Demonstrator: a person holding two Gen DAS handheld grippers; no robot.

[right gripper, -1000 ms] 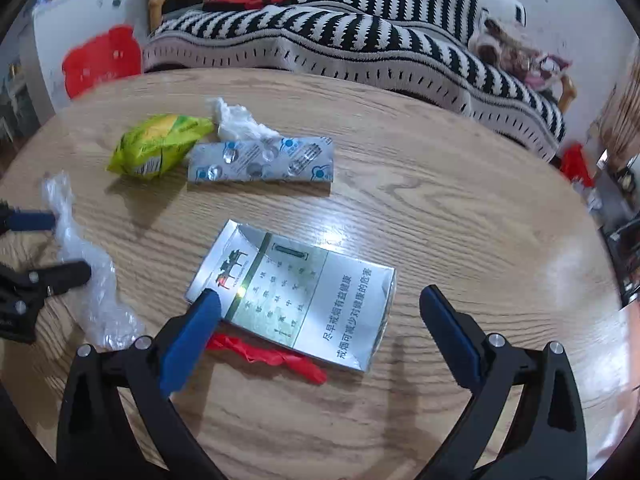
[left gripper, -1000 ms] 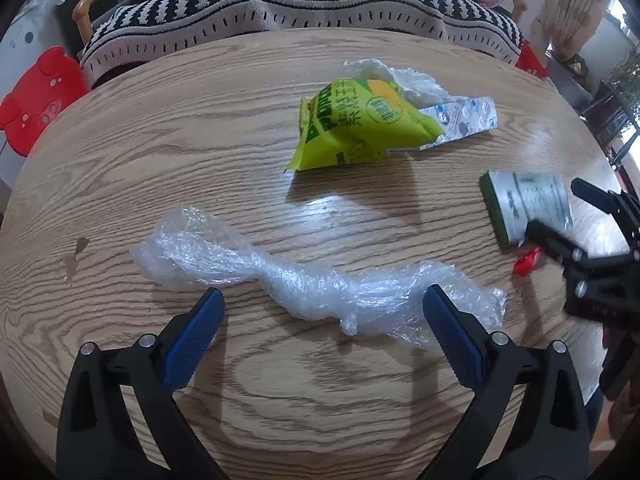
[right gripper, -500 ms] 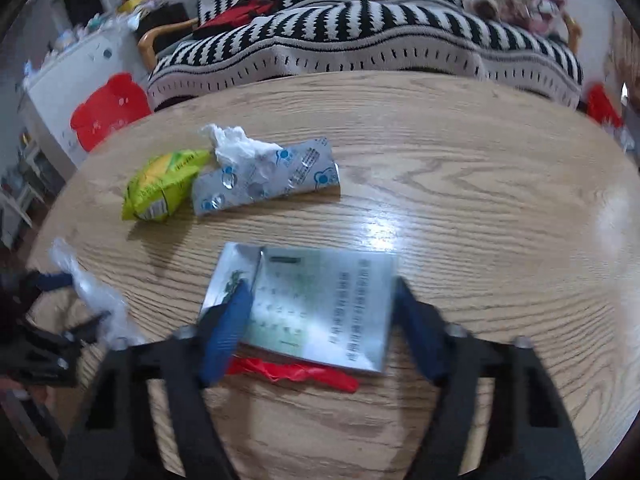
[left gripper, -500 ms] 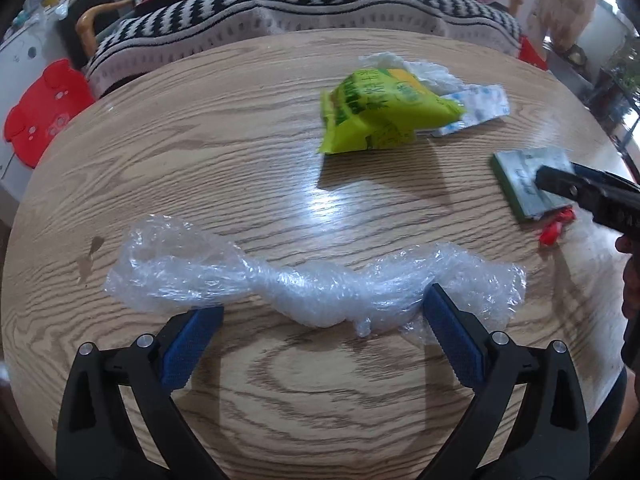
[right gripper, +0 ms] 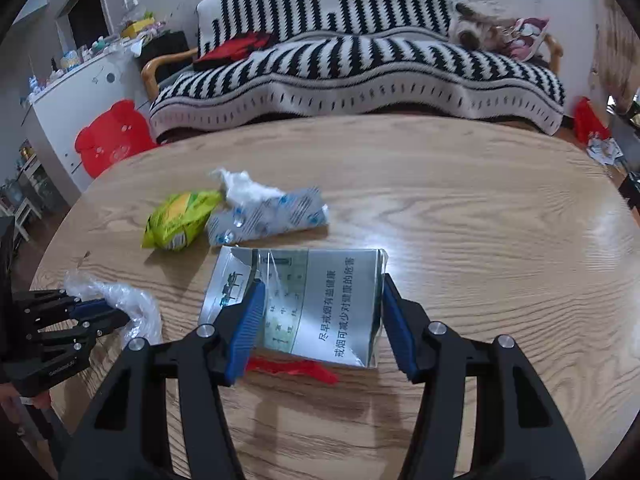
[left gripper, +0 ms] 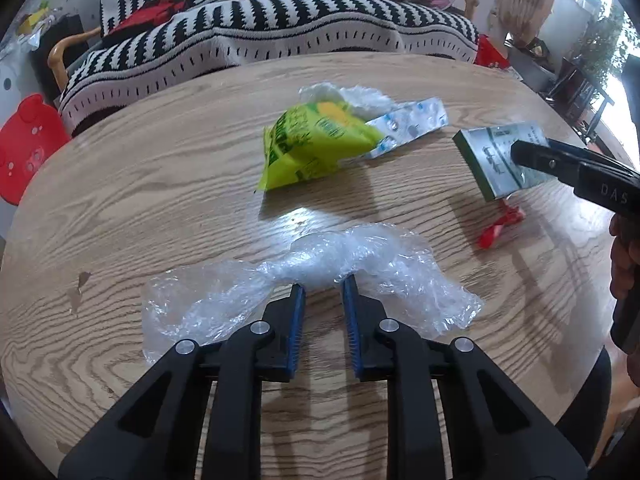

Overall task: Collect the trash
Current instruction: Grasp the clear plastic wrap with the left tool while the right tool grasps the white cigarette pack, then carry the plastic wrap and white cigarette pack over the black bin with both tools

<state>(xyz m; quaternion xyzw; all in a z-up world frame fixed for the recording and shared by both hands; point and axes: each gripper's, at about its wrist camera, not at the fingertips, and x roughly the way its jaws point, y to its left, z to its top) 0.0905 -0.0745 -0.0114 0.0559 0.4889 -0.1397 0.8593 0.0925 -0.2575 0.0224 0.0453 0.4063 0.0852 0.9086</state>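
Since a second ago, the left gripper [left gripper: 322, 286] has been narrowed from wide open onto the twisted middle of the clear plastic wrap [left gripper: 320, 260], pinched between its blue pads. The right gripper [right gripper: 320, 296] has been brought against both sides of the silver cigarette pack [right gripper: 304, 300], now clamped. A red scrap [right gripper: 296, 368] is partly hidden under the pack. The green snack bag [left gripper: 312, 144], blister sheet [left gripper: 408, 124] and crumpled tissue [right gripper: 244, 188] lie mid-table on the oak-grain table [left gripper: 160, 184]; a striped sofa [right gripper: 360, 72] stands behind.

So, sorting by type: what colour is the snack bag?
Bright yellow-green snack bag, clearest in the left wrist view.
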